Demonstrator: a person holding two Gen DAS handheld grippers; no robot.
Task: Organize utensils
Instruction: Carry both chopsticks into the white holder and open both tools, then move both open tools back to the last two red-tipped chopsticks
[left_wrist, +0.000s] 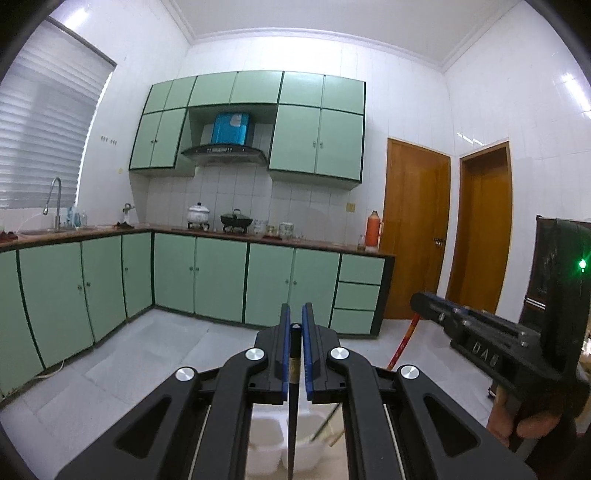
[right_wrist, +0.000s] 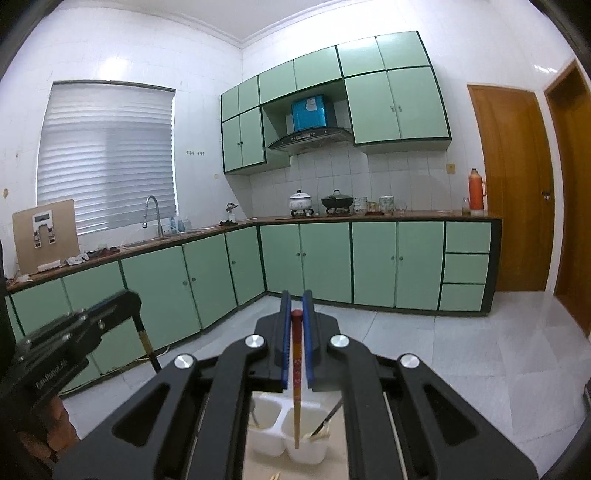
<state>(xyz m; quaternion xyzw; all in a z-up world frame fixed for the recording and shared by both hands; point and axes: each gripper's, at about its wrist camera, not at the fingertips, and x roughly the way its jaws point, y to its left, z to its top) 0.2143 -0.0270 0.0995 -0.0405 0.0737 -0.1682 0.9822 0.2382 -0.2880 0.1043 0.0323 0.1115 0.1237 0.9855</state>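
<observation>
My left gripper (left_wrist: 295, 314) is shut on a black chopstick (left_wrist: 293, 398) that hangs down over a white two-compartment utensil holder (left_wrist: 266, 446). My right gripper (right_wrist: 295, 301) is shut on a red and tan chopstick (right_wrist: 296, 373), whose lower end hangs in the right compartment of the holder (right_wrist: 271, 448). That compartment holds other chopsticks (right_wrist: 325, 424). The right gripper (left_wrist: 424, 301) also shows at the right of the left wrist view, with its red chopstick (left_wrist: 402, 345). The left gripper (right_wrist: 122, 301) shows at the left of the right wrist view with the black chopstick (right_wrist: 147, 349).
Green kitchen cabinets (right_wrist: 303, 258) and a counter with pots (right_wrist: 301, 201) stand far behind. Wooden doors (right_wrist: 513, 184) are at the right. The holder stands on a pale surface (right_wrist: 266, 469) with loose chopstick tips at its near edge.
</observation>
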